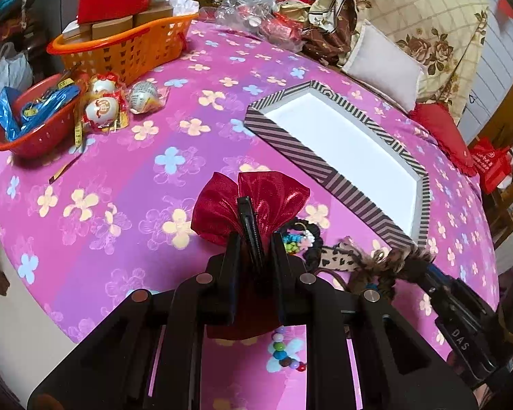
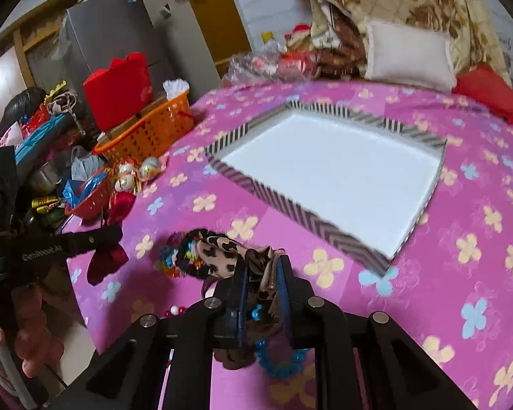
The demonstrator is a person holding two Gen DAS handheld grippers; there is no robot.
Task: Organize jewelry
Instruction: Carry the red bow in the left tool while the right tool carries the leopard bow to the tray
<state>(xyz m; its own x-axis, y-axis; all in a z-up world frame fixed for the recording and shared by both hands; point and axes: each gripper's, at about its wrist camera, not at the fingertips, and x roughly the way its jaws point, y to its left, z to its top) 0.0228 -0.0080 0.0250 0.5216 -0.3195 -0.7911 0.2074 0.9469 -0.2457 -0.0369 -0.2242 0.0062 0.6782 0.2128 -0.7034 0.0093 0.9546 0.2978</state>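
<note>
**A:** Where do you stand in the job?

**B:** You are at the pick-up. Your left gripper point(image 1: 255, 235) has its jaws drawn narrow on a red satin bow point(image 1: 249, 206), pinching it by the black clip at its middle. Your right gripper point(image 2: 261, 273) has its jaws closed on a leopard-print scrunchie point(image 2: 222, 251), and a string of blue beads point(image 2: 280, 362) hangs down between them too; I cannot tell whether the pads grip the beads or only the cloth.

**A:** And the rest of the jewelry?

**B:** A small heap stays on the pink flowered cloth point(image 2: 427, 273) just beside the scrunchie: a black scrunchie point(image 1: 306, 230) with coloured beads, and a strand of mixed beads point(image 1: 284, 352) under your left gripper.

**A:** So what does the next move ask of me?

**B:** I judge both pieces go to the striped tray point(image 1: 280, 136), whose white floor is bare. You need to lift enough to clear its near wall, then lower inside before you let go.

**A:** Any room trouble?

**B:** The path over the cloth to the tray is open. Watch that the dangling beads do not catch the tray's near corner, and that the scrunchie does not drag the heap along. The orange basket point(image 1: 126, 48) and red bowl point(image 1: 37, 130) sit well apart, by the far left edge. Keep your two grippers from crossing; they are near each other.
</note>
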